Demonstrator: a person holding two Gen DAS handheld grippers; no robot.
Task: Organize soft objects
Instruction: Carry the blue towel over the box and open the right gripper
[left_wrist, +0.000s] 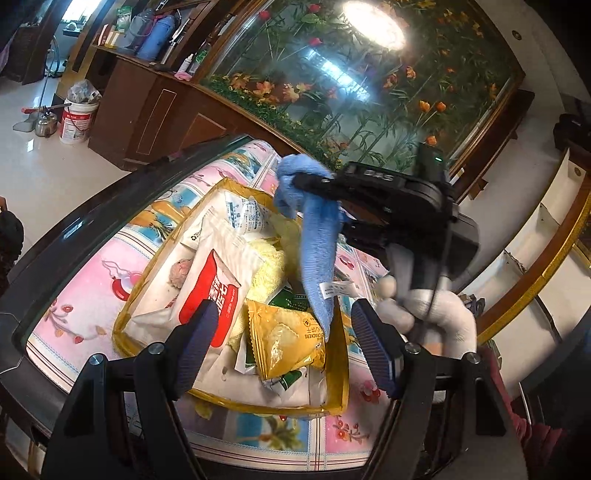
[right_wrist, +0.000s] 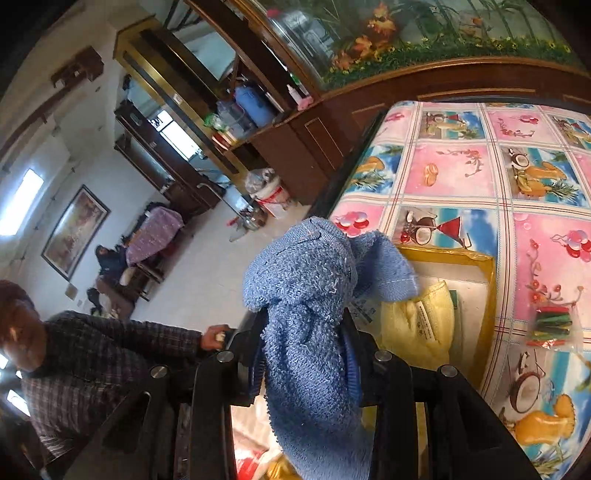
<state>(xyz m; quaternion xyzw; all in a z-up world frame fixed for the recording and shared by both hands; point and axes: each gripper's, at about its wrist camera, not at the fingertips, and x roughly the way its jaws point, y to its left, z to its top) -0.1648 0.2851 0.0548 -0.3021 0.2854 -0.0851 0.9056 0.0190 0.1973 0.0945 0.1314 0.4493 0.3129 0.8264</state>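
Above tray (left_wrist: 338, 373) | right gripper (right_wrist: 304, 354) clamps blue towel (right_wrist: 306, 295) | left gripper (left_wrist: 282, 334) spread, empty | risk: tail at 6 o'clock snags yellow packet (left_wrist: 286, 341)

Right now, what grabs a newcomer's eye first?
The blue towel, pinched in the right gripper and dangling over the gold-rimmed tray of packets. Next, the left gripper, open and empty over the tray's near end, then the loud pink-and-blue tablecloth under it all.
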